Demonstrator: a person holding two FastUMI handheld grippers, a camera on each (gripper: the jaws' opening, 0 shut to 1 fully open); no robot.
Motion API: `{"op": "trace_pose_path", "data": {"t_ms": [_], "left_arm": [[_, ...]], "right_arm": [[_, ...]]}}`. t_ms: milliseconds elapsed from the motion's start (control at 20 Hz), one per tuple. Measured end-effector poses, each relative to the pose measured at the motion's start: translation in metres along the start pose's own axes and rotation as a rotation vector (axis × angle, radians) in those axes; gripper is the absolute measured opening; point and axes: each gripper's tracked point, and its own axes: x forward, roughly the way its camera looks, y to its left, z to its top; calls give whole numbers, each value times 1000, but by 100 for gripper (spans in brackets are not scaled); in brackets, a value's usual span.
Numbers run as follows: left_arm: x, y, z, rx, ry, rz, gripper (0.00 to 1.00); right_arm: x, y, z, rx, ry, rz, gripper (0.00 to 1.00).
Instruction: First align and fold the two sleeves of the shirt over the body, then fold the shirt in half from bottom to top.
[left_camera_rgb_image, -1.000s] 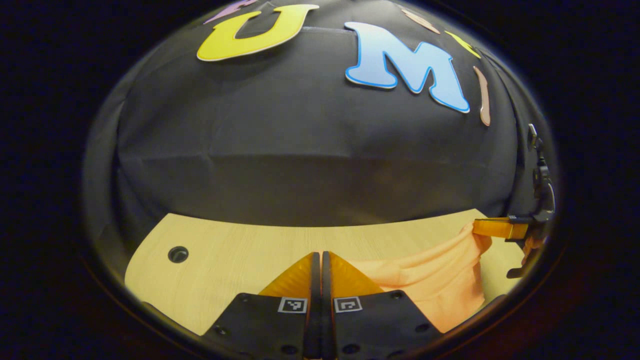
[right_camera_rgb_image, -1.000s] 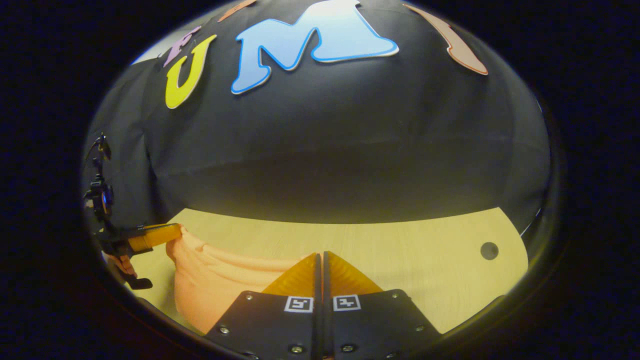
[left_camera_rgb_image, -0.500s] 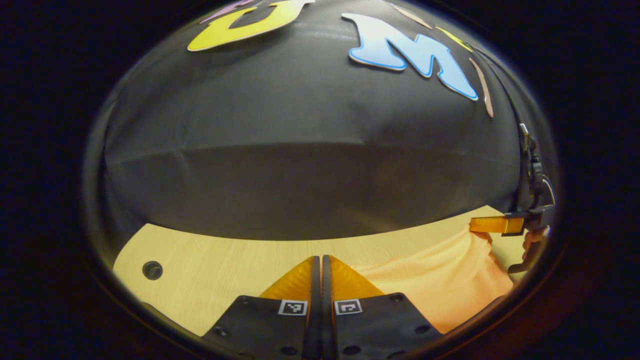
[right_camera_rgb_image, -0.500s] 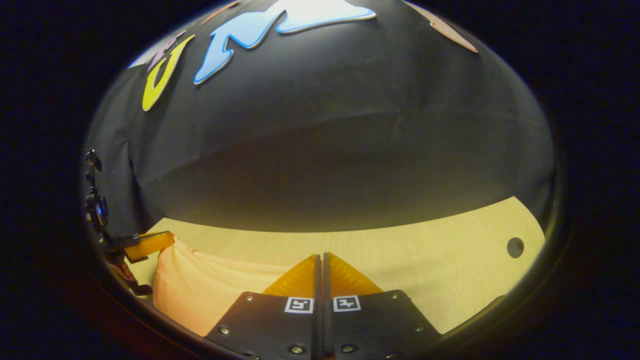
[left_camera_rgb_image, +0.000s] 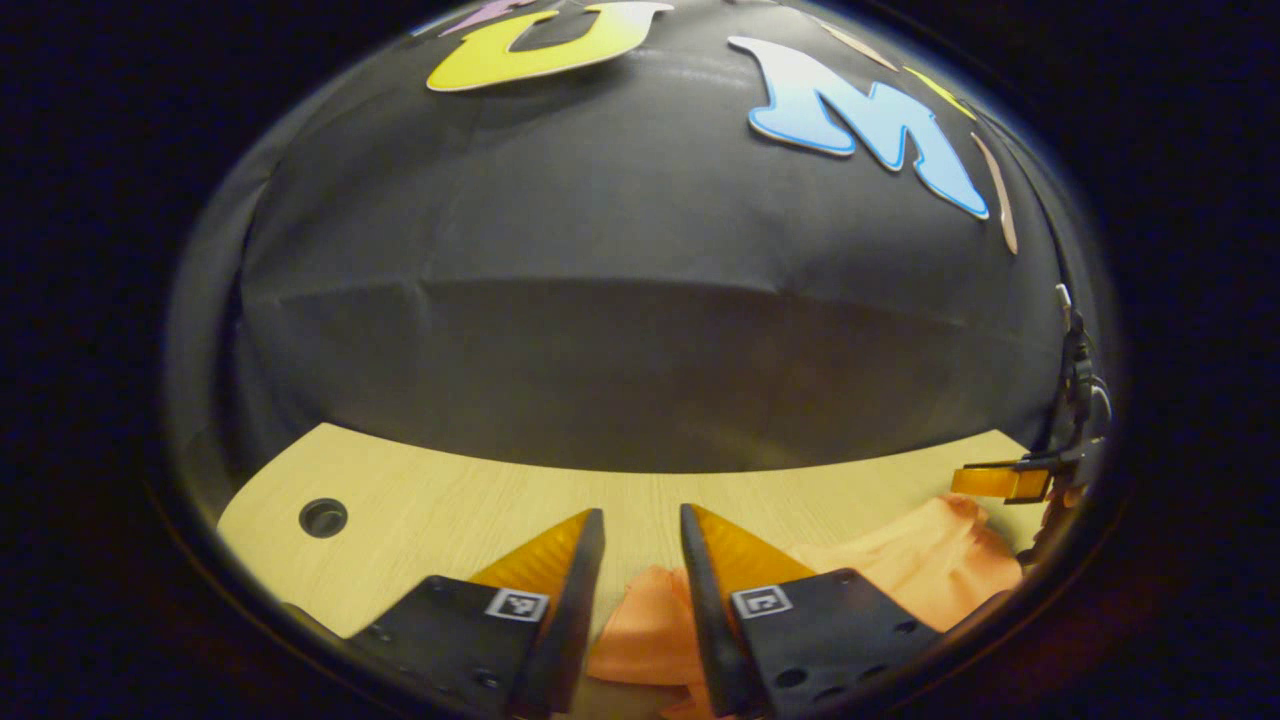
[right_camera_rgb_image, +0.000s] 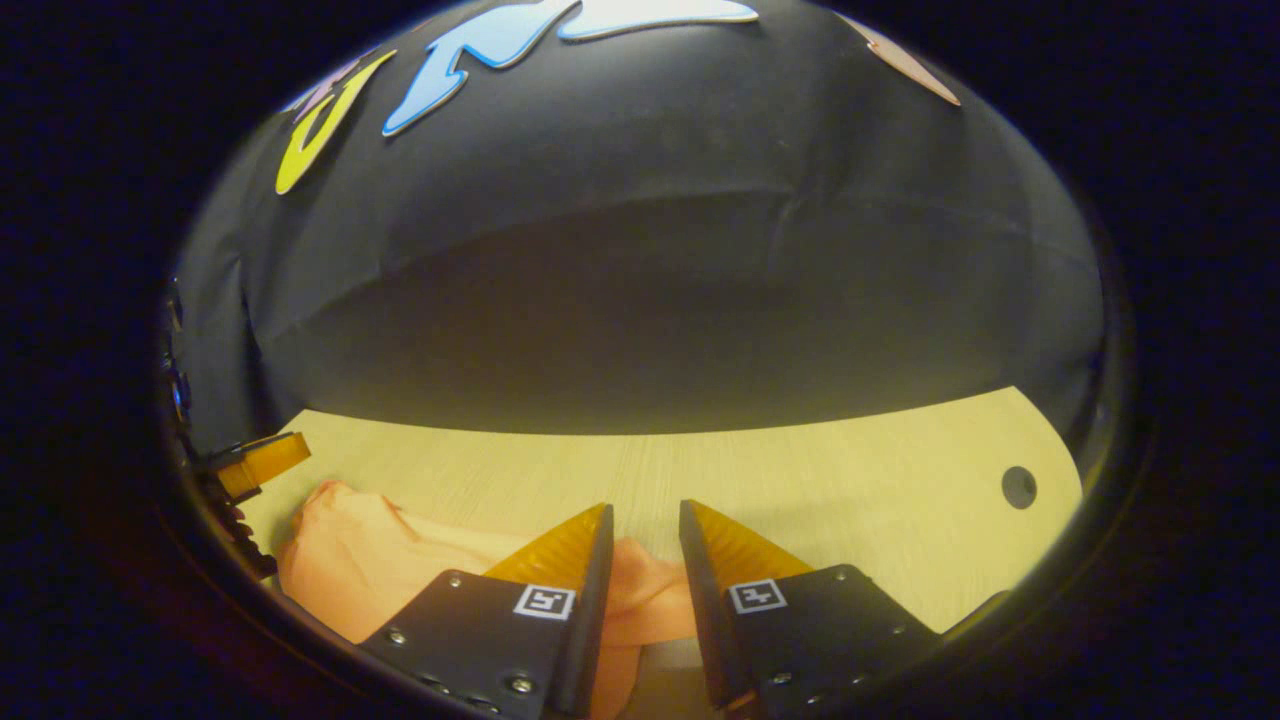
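The orange shirt (left_camera_rgb_image: 900, 580) was seen bunched on the wooden desk (left_camera_rgb_image: 450, 500). Both the left tool (left_camera_rgb_image: 640, 530) and right tool (right_camera_rgb_image: 645, 520) were held spread above it. A round hole (right_camera_rgb_image: 1018, 486) was set in the desk.

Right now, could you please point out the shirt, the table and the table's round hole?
shirt (right_camera_rgb_image: 340, 540), right gripper view, bunched fabric.
table (right_camera_rgb_image: 850, 490), right gripper view, bare wooden top.
hole (left_camera_rgb_image: 323, 517), left gripper view, its dark centre.

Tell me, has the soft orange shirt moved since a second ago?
Yes. The orange shirt has dropped from the grippers onto the pale wooden table; the right gripper and left gripper are open.
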Motion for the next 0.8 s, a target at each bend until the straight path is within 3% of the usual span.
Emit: {"op": "trace_pose_path", "data": {"t_ms": [100,150,200,250,300,350,500,550,800], "left_arm": [[-15,1,13,26,-11,10,74],[-25,-3,23,30,-14,5,66],[-34,-6,30,36,-18,4,75],[-44,-12,39,39,-18,2,75],[-56,-18,46,36,-17,-2,66],[-70,-25,54,26,-14,-9,70],[-116,-47,78,28,-4,-22,66],[-133,-55,86,35,-1,-27,71],[-225,-97,128,27,1,-57,67]], "right_arm": [[-13,5,15,-11,-12,3,42],[-23,7,20,-18,-21,4,42],[-34,11,28,-24,-29,9,42],[-46,17,34,-28,-34,15,42],[-60,24,40,-30,-37,23,42],[-76,32,47,-33,-38,30,42],[-129,53,67,-55,-46,50,42],[-148,62,73,-60,-50,61,42],[-246,95,109,-49,-85,108,41]]}}
